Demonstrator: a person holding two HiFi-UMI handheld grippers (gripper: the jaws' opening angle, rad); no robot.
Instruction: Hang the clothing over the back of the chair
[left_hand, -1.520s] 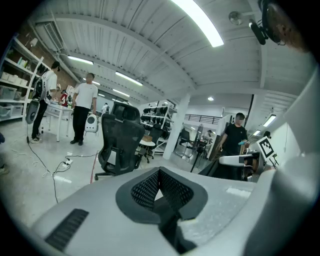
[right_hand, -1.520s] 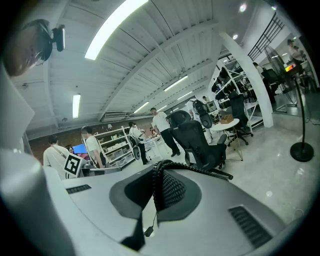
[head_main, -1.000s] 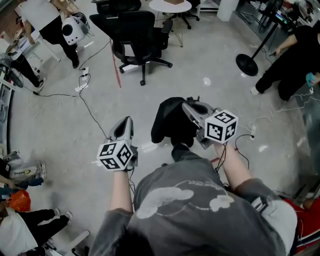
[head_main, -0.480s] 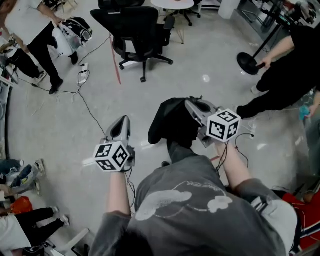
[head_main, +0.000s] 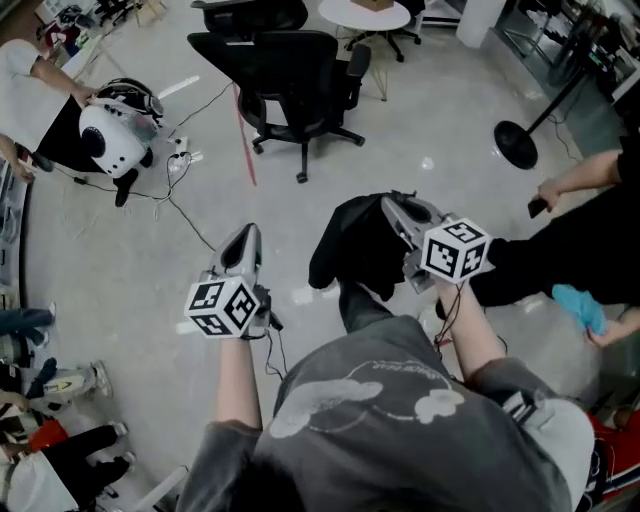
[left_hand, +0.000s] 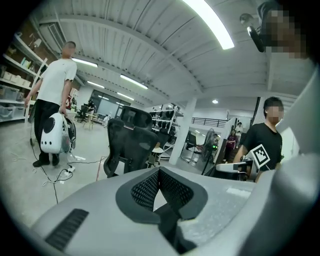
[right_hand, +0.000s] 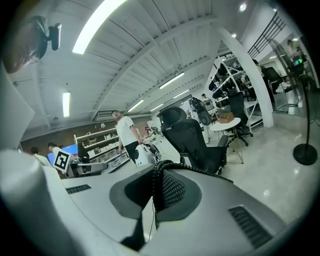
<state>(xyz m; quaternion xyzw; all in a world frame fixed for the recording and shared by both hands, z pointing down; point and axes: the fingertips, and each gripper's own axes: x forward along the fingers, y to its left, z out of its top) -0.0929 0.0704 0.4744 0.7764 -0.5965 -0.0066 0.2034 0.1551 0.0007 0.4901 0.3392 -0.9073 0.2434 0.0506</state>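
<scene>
Both tongs had been carried forward since a moment before, and the chair and the stand's foot sat lower in the head view, nearer than they had been. The grip itself had not altered.

The clothing (head_main: 350, 250), a soft, matt black garment, hung in loose folds below the right tongs (head_main: 392, 207), well short of the chair and not yet over anything. Those tongs were clamped tight on its upper edge. In the right gripper view a ribbed, cord-like black hem ran up between the textured dark pads (right_hand: 172, 190). I judged it was pinched there so the rest could drape free and be swung over a chair back.

At nine o'clock from the garment, the left tongs (head_main: 246, 232) were held apart from it. Their mesh-faced pads (left_hand: 146, 189) met at the tips with nothing between them, seemingly kept spare for spreading the cloth.

At eleven o'clock, well apart across the pale, glossy floor (head_main: 420, 110), stood the chair (head_main: 290, 80). It was a black office chair with a tall back, armrests and a star base on castors. I could not tell which way it faced.

At two o'clock stood a slim black stand (head_main: 517, 145) on a round foot. At ten o'clock a bystander held a white, rounded, hard-shelled case (head_main: 110, 135), and thin dark cables (head_main: 185, 215) trailed over the floor near it.
</scene>
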